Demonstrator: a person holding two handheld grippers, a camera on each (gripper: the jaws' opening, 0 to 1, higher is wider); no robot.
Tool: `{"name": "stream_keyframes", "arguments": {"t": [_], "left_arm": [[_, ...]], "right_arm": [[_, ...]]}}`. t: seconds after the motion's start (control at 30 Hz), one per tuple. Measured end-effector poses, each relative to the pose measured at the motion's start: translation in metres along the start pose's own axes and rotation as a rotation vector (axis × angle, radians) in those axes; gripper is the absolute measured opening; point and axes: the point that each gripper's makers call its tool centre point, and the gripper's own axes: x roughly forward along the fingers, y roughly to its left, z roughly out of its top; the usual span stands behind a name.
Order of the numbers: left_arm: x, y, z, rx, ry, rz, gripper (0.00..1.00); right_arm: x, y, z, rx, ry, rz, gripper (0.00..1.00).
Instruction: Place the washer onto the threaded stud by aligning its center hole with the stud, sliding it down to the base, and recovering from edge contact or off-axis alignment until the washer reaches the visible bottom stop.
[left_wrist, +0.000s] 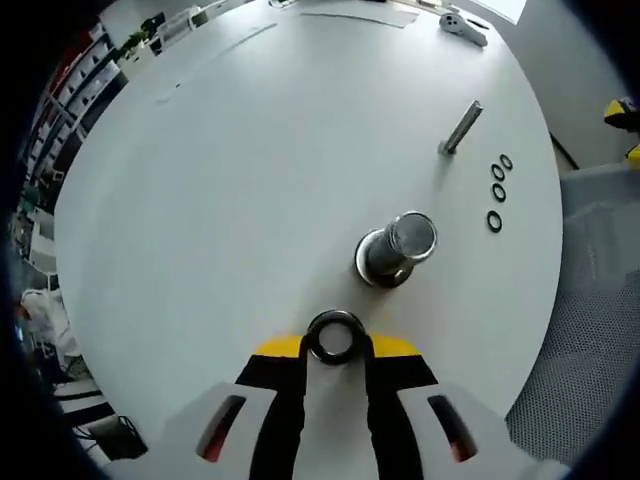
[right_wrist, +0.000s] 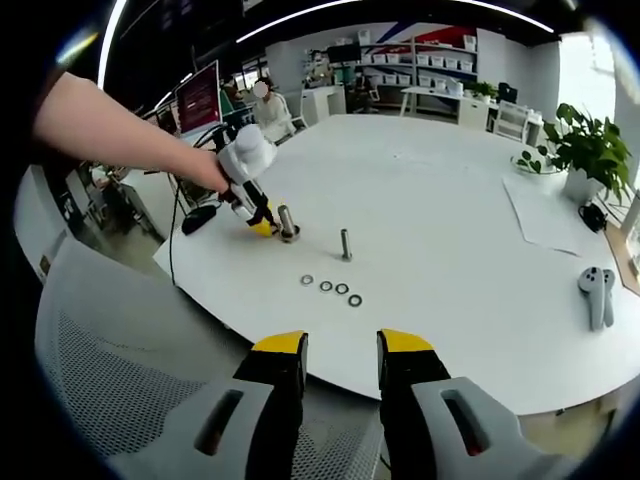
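The white round table (left_wrist: 200, 200) carries everything. A grey mesh chair back (right_wrist: 110, 370) stands at its near edge in the right gripper view, and a potted plant (right_wrist: 588, 150) sits at the far right with a white handheld controller (right_wrist: 598, 292) nearer on that side.

The left claw (left_wrist: 335, 345) hovers over the table with its yellow-tipped jaws closed onto a dark washer (left_wrist: 334, 337), pinched between the tips. Just beyond the washer stands the thick threaded stud (left_wrist: 398, 248) on its round base; the washer is near it but apart, not yet over its top. Farther right a thinner bolt (left_wrist: 461, 127) stands upright, with four small black rings (left_wrist: 498, 190) lying in a row beside it.

The right claw (right_wrist: 340, 345) hangs off the table's near edge, jaws parted and empty.

In the right gripper view a person's hand (right_wrist: 205, 172) holds the left claw beside the stud.
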Motion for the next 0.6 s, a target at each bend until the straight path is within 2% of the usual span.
{"name": "stream_keyframes", "arguments": {"t": [0.23,0.33,0.4,0.5,0.53,0.6], "left_arm": [[0.001,-0.013,-0.02,0.02,0.055,-0.004,0.2],[-0.001,-0.017,-0.023,-0.026,0.05,0.002,0.21],[-0.006,-0.024,-0.022,-0.028,0.056,0.003,0.21],[-0.006,-0.031,-0.031,-0.03,0.068,0.007,0.21],[-0.006,-0.031,-0.032,-0.069,0.067,0.011,0.21],[-0.004,-0.026,-0.031,-0.096,0.061,0.013,0.22]], "right_arm": [[0.0,0.001,0.002,0.004,-0.012,0.004,0.3],[0.0,0.001,0.002,0.004,-0.013,0.007,0.3],[-0.001,0.002,0.003,0.006,-0.019,0.005,0.3],[0.0,0.003,0.004,0.007,-0.022,0.009,0.3],[0.0,0.003,0.004,0.004,-0.022,0.012,0.3],[-0.001,0.004,0.005,-0.001,-0.022,0.015,0.3]]}}
